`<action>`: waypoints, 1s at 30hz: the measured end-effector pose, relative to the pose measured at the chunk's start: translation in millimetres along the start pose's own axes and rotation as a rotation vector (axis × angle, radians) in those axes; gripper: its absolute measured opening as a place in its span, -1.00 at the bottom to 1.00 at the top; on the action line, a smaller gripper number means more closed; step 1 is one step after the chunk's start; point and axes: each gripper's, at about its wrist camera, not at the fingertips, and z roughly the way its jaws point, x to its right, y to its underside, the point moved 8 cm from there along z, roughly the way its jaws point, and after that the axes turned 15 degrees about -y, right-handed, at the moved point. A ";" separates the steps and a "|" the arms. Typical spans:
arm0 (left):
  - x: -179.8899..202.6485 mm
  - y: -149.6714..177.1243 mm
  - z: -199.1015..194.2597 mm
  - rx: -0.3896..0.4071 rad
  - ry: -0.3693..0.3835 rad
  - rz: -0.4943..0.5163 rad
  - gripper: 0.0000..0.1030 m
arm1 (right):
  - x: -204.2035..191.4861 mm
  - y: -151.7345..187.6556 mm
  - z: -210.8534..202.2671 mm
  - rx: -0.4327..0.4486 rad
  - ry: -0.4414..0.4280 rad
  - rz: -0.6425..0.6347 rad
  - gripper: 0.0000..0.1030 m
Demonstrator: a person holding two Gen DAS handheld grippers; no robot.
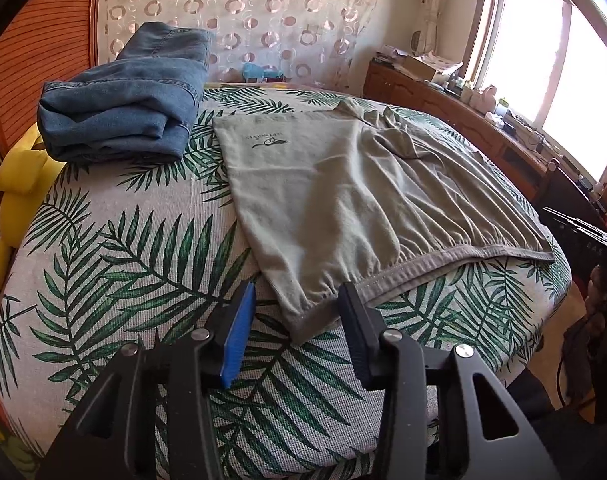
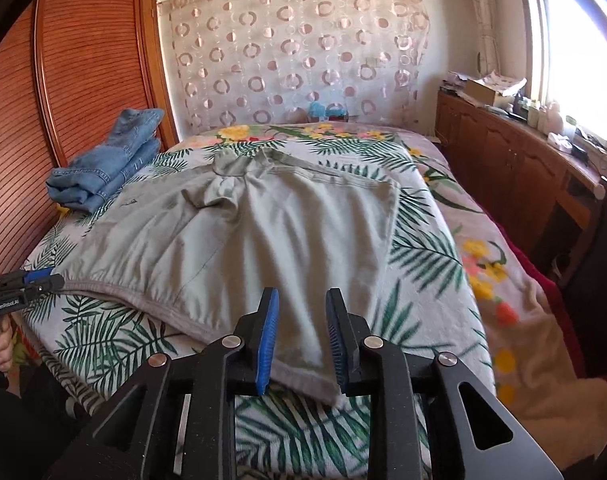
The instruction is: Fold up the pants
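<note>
Left wrist: wrinkled grey-green pants (image 1: 343,200)

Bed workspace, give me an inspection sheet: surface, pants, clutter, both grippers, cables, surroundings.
Surface: bed with a palm-leaf cover.
Job's things: grey-green pants spread flat and wrinkled, waistband toward the near edge.
Clutter: folded jeans at the far left; yellow plush toy at the bed's left edge.
Grippers: left gripper open, a waistband corner between its fingers; right gripper open, the other corner between its fingers, pads not pressing.
Cables: dark cords on the window counter.
Surroundings: wooden wardrobe, ring-patterned curtain, cluttered wooden counter below a bright window.
</note>
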 end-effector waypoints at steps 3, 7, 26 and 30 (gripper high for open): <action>-0.8 0.5 -0.3 0.007 -0.003 0.002 -0.16 | 2.8 2.4 22.4 -0.029 -0.010 0.002 -0.50; -1.7 1.4 -0.8 0.006 -0.001 0.004 -0.37 | 8.2 12.4 40.7 -0.074 -0.011 0.014 -0.49; 7.5 -17.4 -16.3 0.050 0.058 0.014 -0.89 | -2.3 14.5 45.8 -0.094 0.023 -0.047 0.30; 16.4 -30.4 -20.1 0.067 0.084 0.032 -0.90 | 0.4 13.8 43.0 -0.104 0.025 -0.041 0.30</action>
